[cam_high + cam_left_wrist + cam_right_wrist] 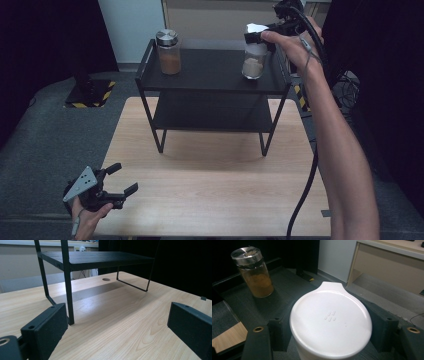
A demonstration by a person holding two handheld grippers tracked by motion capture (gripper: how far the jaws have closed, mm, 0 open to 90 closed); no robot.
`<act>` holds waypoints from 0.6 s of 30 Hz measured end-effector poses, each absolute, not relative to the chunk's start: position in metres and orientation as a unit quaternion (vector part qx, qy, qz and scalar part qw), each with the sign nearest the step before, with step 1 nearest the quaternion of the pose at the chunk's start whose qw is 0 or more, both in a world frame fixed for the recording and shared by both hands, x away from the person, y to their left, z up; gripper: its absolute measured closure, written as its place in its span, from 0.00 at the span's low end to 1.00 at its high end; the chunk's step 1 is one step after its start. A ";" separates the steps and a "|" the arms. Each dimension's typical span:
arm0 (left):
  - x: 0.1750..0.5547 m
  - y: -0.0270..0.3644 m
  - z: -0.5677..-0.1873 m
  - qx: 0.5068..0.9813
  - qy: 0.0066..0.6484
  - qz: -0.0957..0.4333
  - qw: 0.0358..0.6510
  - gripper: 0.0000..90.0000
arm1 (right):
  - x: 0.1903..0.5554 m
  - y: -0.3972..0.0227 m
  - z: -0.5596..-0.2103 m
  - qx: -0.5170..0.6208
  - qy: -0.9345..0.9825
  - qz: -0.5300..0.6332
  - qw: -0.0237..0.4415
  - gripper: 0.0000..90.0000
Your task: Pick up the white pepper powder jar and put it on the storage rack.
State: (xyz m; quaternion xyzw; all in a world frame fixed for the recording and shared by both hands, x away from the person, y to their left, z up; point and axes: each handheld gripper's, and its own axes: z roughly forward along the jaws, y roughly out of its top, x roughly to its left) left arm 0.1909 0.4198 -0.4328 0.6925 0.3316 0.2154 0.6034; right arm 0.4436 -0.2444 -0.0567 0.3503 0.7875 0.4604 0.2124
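A black two-tier shelf (210,70) stands at the far side of the wooden table (210,185). On its top tier at the left is a glass jar of brown powder with a metal lid (168,52) (254,272). At the right stands a jar with a white lid (254,62) (330,320), holding pale contents. My right gripper (257,37) (332,322) is shut on that lid, a jaw pressed to each side. My left gripper (125,178) (117,325) hovers open near the table's front left corner, with nothing between its jaws, facing the shelf's legs (67,290).
The shelf's lower tier (210,112) is bare. The right gripper's cable (307,190) hangs down past the table's right edge. A yellow-and-black striped base (90,92) sits on the grey floor to the left, and a beige cabinet (392,267) stands behind.
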 end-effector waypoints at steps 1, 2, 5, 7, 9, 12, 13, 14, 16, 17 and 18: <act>0.191 0.420 -0.433 0.692 0.332 0.215 0.604 0.02 | 0.445 -0.244 -0.057 0.349 0.789 0.459 0.212 0.35; 0.191 0.420 -0.433 0.692 0.332 0.215 0.603 0.02 | 0.445 -0.243 -0.057 0.349 0.790 0.458 0.211 0.35; 0.191 0.420 -0.433 0.693 0.332 0.215 0.603 0.02 | 0.446 -0.243 -0.059 0.350 0.789 0.459 0.209 0.35; 0.191 0.420 -0.433 0.693 0.331 0.215 0.603 0.02 | 0.447 -0.243 -0.061 0.349 0.789 0.461 0.209 0.35; 0.191 0.420 -0.433 0.693 0.331 0.214 0.603 0.02 | 0.446 -0.244 -0.061 0.347 0.789 0.461 0.209 0.35; 0.192 0.420 -0.433 0.693 0.332 0.213 0.604 0.02 | 0.444 -0.242 -0.063 0.345 0.789 0.461 0.214 0.35; 0.191 0.420 -0.433 0.693 0.332 0.213 0.604 0.02 | 0.443 -0.242 -0.065 0.341 0.788 0.463 0.217 0.35; 0.191 0.420 -0.433 0.693 0.332 0.214 0.604 0.02 | 0.442 -0.242 -0.066 0.335 0.790 0.465 0.221 0.35; 0.191 0.420 -0.433 0.692 0.332 0.214 0.604 0.02 | 0.437 -0.240 -0.068 0.332 0.787 0.464 0.236 0.29; 0.191 0.420 -0.433 0.692 0.331 0.215 0.604 0.02 | 0.436 -0.242 -0.070 0.331 0.782 0.473 0.236 0.23; 0.191 0.420 -0.433 0.692 0.331 0.215 0.604 0.02 | 0.435 -0.244 -0.071 0.336 0.774 0.482 0.235 0.18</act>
